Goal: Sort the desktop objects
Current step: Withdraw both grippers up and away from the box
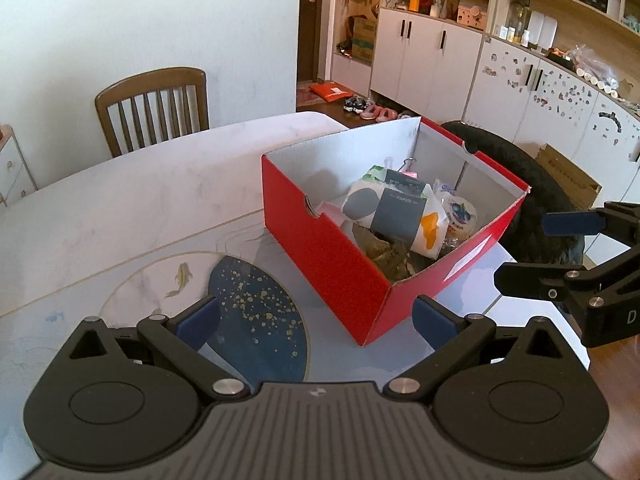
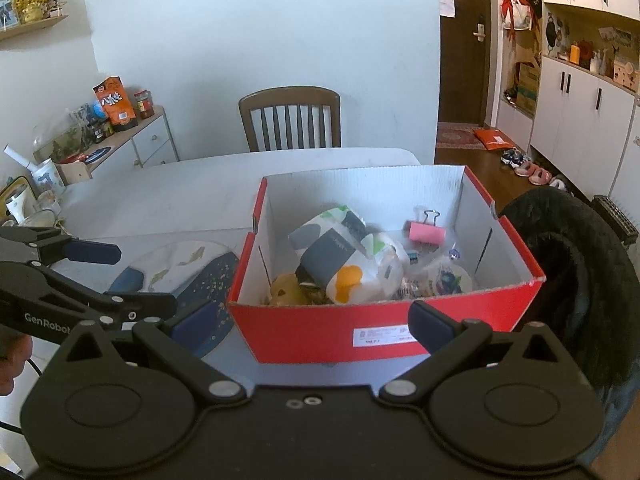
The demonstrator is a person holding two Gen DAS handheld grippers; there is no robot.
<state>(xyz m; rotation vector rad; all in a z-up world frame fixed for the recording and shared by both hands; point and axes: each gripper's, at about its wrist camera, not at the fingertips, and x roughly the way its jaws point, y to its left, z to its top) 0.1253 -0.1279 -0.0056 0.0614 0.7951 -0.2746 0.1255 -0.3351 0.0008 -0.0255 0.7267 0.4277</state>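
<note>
Two claws hovering with fingers spread apart, gripping nothing: left claw (image 1: pixel 316 322) hanging over the desk (image 1: pixel 132 216), red box (image 1: pixel 332 264) sitting just ahead and slightly right of it; right claw (image 2: pixel 308 330) facing the box's labelled wall directly. Lying inside the box: patterned paper packet (image 2: pixel 340 256), pink binder clip (image 2: pixel 427 233), other small packets.

A red cardboard box (image 2: pixel 320 328) with a white inside is seen open on the table. It is filled with a patterned paper pack (image 2: pixel 340 252) lying tilted, a pink binder clip (image 2: pixel 427 233) near the far wall, and small wrapped packets (image 2: pixel 448 278).
</note>
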